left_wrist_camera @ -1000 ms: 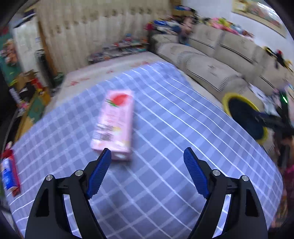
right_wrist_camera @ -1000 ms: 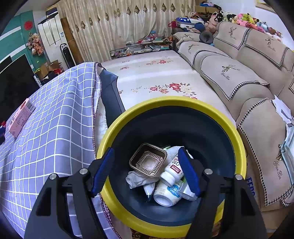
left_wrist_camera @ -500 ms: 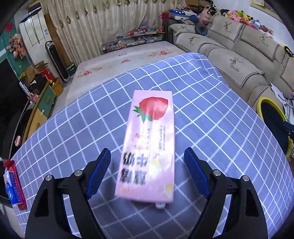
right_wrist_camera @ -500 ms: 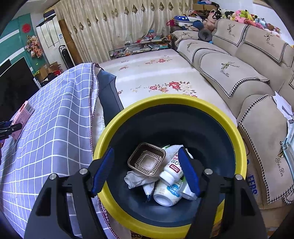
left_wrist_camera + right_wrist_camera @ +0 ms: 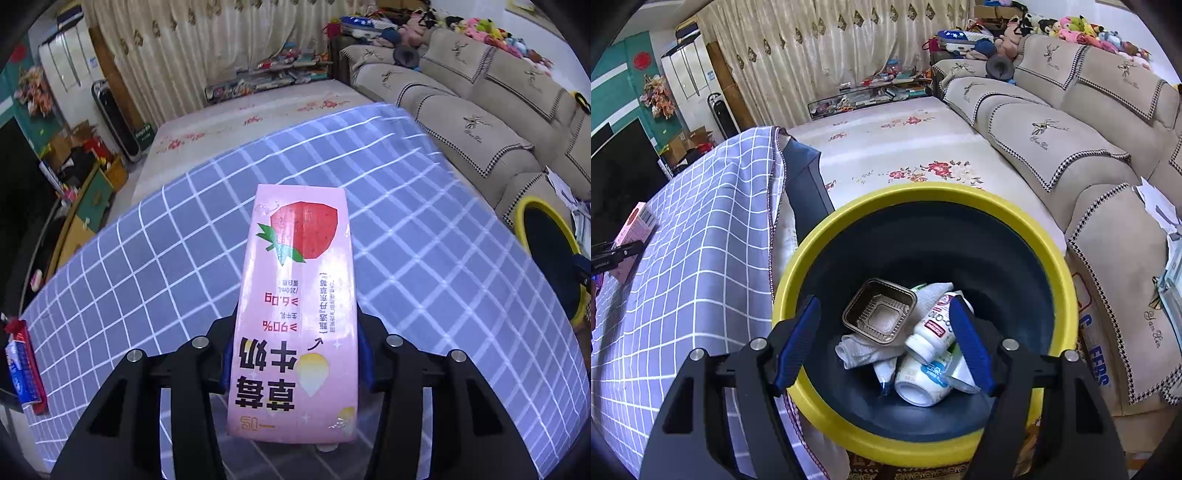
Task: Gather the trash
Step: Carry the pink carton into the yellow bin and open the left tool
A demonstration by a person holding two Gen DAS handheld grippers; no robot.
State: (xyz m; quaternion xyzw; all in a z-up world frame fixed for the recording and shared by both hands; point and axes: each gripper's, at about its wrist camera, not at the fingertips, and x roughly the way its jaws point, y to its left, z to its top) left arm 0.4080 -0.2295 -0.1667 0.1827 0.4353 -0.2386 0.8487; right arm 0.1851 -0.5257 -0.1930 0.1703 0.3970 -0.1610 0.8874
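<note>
A red-and-blue flat packet [image 5: 24, 363] is seen at the left edge of the grey-blue checked tablecloth [image 5: 424, 258]. The left gripper [image 5: 295, 356] is closing, its blue pads at both sides of the pink strawberry-milk carton [image 5: 299, 295] lying on the cloth. The right gripper [image 5: 882, 343] is held open and empty above the yellow-rimmed dark round bin [image 5: 923, 192], which contains a brown square plastic tray [image 5: 879, 312] and white bottles [image 5: 936, 326].

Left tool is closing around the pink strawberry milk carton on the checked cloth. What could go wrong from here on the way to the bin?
1. The left tool is closing near one end of the strawberry milk carton, so the long free end may sag or pivot when lifted.
2. The yellow-rimmed bin stands off the table's edge, so a loose grip could drop the carton short.
3. The right tool hangs open over the bin mouth and may block the drop.
</note>
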